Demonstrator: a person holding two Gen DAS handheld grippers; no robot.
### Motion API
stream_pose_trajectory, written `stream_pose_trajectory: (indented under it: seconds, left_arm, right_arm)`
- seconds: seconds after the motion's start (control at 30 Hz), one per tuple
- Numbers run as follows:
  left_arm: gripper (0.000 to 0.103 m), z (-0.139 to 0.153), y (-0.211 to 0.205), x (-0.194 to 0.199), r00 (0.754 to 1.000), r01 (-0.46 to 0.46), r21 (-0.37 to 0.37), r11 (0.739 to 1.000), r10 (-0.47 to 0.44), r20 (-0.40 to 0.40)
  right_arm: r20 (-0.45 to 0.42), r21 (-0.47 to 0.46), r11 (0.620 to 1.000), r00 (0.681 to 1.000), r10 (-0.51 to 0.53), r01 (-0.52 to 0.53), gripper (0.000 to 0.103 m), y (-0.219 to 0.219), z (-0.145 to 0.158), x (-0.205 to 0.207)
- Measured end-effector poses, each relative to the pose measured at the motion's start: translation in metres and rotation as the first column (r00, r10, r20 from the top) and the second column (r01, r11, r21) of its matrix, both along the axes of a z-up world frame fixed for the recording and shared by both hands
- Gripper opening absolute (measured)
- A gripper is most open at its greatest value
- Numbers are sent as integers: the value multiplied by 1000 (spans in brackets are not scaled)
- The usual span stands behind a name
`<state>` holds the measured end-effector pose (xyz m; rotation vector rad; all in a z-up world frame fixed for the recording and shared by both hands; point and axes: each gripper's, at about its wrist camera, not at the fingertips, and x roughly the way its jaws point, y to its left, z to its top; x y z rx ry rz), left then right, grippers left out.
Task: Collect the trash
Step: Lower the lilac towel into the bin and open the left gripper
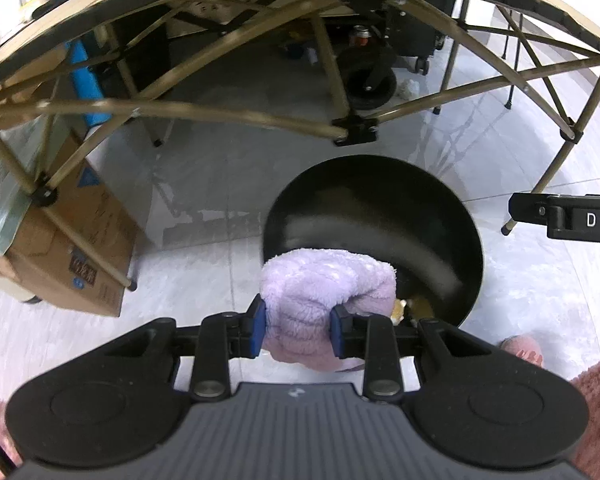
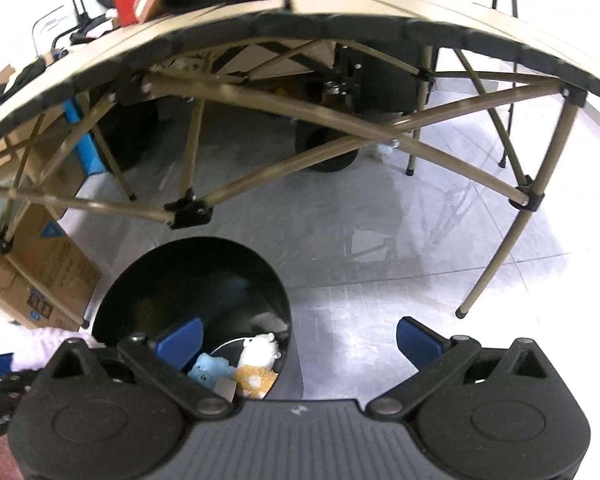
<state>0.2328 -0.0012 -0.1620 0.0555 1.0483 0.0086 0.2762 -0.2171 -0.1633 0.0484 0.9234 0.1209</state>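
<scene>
My left gripper (image 1: 298, 330) is shut on a fluffy lilac cloth (image 1: 324, 300) and holds it over the near rim of a round black trash bin (image 1: 364, 200) on the floor. My right gripper (image 2: 300, 340) is open and empty, just right of the same bin (image 2: 172, 276). Inside the bin lie a white and orange plush toy (image 2: 258, 364) and a blue plush toy (image 2: 208, 370). The lilac cloth shows at the left edge of the right wrist view (image 2: 40, 344). The right gripper's side shows at the right edge of the left wrist view (image 1: 568, 220).
A folding table with tan crossed legs (image 2: 300, 148) stands just beyond the bin, with clothes and a red box (image 2: 132, 0) on top. Cardboard boxes (image 1: 72, 248) stand at left. A black wheeled cart (image 1: 370, 80) is under the table. The floor is pale tile.
</scene>
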Motion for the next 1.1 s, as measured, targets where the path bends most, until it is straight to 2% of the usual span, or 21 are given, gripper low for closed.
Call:
stream_pose_trajectory:
  seconds: [0.3, 0.63, 0.9, 1.1]
  left_arm:
    - [31, -12, -30, 28, 1000, 27, -9, 1000, -27, -11]
    - [32, -25, -50, 56, 999, 38, -17, 999, -39, -19]
    - [31, -42, -57, 73, 998, 37, -48, 998, -39, -52]
    - [32, -45, -61, 77, 999, 35, -43, 998, -37, -39]
  right_arm:
    - [20, -29, 994, 994, -109, 110, 103, -21, 5, 3]
    - [2, -24, 977, 978, -210, 210, 103, -48, 1, 6]
    - [20, -5, 942, 942, -335, 335, 103, -80, 0, 5]
    - [6, 8, 920, 920, -392, 392, 103, -97, -7, 3]
